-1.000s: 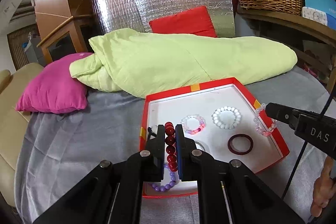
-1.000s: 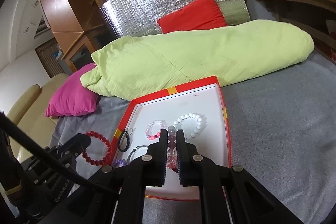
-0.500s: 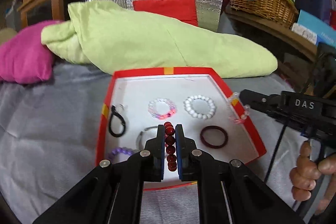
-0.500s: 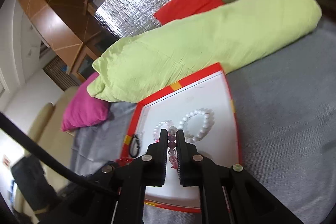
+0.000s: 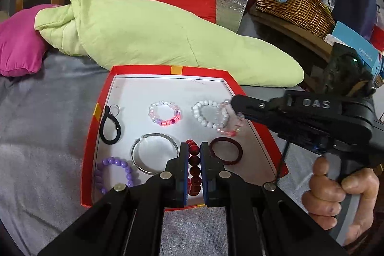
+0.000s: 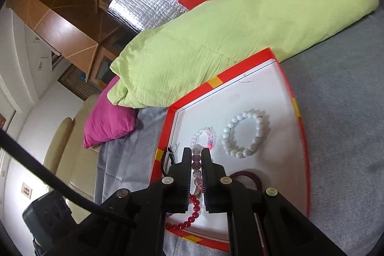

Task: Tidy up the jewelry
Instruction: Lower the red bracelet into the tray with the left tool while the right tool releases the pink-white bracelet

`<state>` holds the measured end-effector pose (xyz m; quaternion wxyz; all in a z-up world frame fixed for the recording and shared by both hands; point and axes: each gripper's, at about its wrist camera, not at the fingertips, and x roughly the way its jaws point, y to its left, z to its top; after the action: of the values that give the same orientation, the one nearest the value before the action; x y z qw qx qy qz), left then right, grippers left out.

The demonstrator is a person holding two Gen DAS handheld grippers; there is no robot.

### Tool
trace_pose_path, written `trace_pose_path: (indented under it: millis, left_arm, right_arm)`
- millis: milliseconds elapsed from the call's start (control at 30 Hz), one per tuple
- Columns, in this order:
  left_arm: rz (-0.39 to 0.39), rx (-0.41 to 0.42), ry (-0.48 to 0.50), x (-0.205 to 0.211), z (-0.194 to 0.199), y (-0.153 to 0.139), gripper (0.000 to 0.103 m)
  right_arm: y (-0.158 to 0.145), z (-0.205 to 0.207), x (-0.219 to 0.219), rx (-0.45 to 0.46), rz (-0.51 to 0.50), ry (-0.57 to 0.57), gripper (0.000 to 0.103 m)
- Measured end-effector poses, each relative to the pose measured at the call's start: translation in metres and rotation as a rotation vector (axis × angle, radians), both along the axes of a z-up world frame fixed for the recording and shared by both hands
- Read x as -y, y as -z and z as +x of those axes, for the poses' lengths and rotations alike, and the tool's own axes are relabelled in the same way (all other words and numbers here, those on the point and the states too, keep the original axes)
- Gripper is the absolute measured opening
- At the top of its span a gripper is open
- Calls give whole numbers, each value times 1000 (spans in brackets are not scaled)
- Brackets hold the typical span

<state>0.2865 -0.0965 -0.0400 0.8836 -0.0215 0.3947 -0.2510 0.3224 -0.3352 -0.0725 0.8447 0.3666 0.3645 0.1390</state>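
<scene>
While both grippers hang over the red tray [image 5: 88, 155], each bracelet is best lowered onto bare white floor, clear of the white beads [image 5: 208, 113] and dark ring [image 5: 225, 151], before letting go. Left gripper [image 5: 194, 160] is pinched on the red bracelet [image 5: 194, 168]; right gripper [image 6: 197, 166] is pinched on the pink bracelet [image 5: 230, 119], which seems to hang above the tray's right side.

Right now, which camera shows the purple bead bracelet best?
The left wrist view: the purple bead bracelet lies in plain sight in the red tray's near left corner. In the right wrist view, that corner is hidden behind the gripper.
</scene>
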Motion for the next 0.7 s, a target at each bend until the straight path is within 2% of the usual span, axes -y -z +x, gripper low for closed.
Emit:
trace_pose_path:
  millis: [300,600,700]
  left_arm:
    - [2,-43,39,5,0,10,10]
    - [29,-77,33,2,2,21,10]
    - [38,-82,24,1,3,23,10]
  right_arm:
    - [19,27,-21,-54,-22,-42,9]
    - [30,39,-28,-85,-58,-51,9]
    - [31,39,-26,-91,-69,-38,12]
